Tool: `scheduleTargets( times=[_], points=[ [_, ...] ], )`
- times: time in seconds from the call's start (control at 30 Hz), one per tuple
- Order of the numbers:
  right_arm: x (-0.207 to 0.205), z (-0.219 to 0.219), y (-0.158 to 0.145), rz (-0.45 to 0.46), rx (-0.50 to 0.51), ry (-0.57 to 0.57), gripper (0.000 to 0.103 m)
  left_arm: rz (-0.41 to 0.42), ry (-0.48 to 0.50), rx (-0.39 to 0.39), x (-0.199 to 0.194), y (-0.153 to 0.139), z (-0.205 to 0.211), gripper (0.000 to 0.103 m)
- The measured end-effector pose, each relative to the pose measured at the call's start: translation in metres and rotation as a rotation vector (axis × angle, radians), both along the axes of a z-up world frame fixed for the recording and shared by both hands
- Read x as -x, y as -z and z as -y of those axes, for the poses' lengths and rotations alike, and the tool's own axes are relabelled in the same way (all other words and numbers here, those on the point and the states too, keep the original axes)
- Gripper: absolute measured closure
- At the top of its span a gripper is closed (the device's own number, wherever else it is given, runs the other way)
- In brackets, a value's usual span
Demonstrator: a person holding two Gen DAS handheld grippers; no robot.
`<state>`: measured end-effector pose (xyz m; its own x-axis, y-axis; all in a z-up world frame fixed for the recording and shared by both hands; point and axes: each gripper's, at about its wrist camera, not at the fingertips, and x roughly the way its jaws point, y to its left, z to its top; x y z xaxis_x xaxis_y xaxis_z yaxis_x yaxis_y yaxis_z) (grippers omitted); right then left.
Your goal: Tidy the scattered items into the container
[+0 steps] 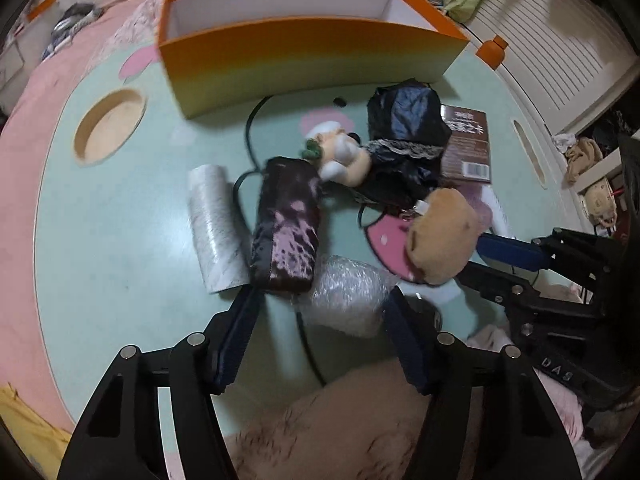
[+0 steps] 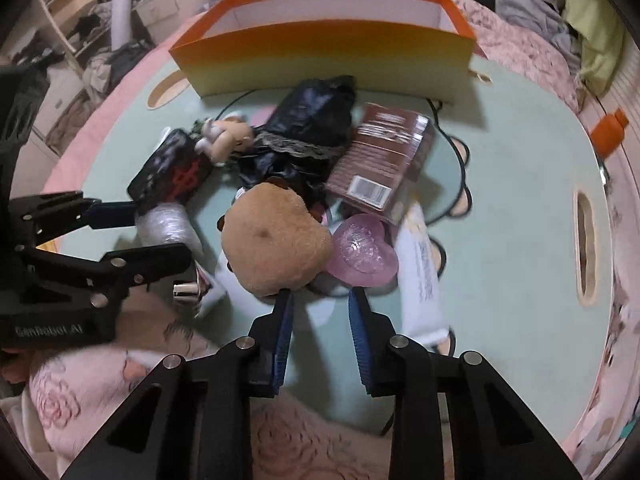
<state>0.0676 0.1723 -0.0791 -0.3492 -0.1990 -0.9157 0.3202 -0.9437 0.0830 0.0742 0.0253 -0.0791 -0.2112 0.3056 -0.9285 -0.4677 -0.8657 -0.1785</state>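
**Two grippers over the pile, box empty beyond**

We see the orange container [image 1: 304, 52] standing at the far edge of the green table [image 1: 120, 248], nothing visible in it. The scattered pile lies between it and us. Our left gripper [image 1: 320, 300] is spread wide around the near end of the bubble-wrap bundle [image 1: 348, 300], pads not pressing; the dark pouch [image 1: 286, 236] lies just beyond, long axis pointing toward the box. Our right gripper [image 2: 320, 296] is narrowed but grips nothing; the brown plush [image 2: 276, 240] sits just ahead-left, nearest that hand.
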Motion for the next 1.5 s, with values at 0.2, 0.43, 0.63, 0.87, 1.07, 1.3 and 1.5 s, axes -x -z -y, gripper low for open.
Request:
scheduleTargets(
  times=[0.2,0.43,0.63,0.87,1.07,1.3,1.5],
  points=[
    [0.021,0.005,0.001,-0.001,0.021,-0.018,0.077,0.006,-0.014,-0.041,0.020,-0.004,-0.005,0.040],
    [0.016,0.001,-0.011,-0.046,0.083,-0.002,0.077,-0.026,-0.067,-0.086,0.018,-0.019,0.008,0.040],
    [-0.025,-0.008,-0.017,-0.025,0.157,0.020,0.069,-0.051,-0.082,-0.087,-0.006,-0.038,0.021,0.040],
    [-0.051,-0.011,-0.009,-0.071,0.147,0.094,0.065,-0.048,-0.093,-0.107,-0.028,-0.019,0.019,0.040],
    [-0.042,-0.010,-0.004,-0.043,0.148,0.103,0.064,-0.076,-0.084,-0.099,-0.031,-0.021,0.017,0.040],
    [-0.039,-0.012,-0.002,-0.031,0.149,0.105,0.062,-0.055,-0.094,-0.099,-0.028,-0.017,0.016,0.040],
    [-0.038,-0.013,-0.002,-0.022,0.156,0.106,0.061,-0.117,-0.207,-0.244,-0.027,-0.040,0.058,0.040]
  ],
)
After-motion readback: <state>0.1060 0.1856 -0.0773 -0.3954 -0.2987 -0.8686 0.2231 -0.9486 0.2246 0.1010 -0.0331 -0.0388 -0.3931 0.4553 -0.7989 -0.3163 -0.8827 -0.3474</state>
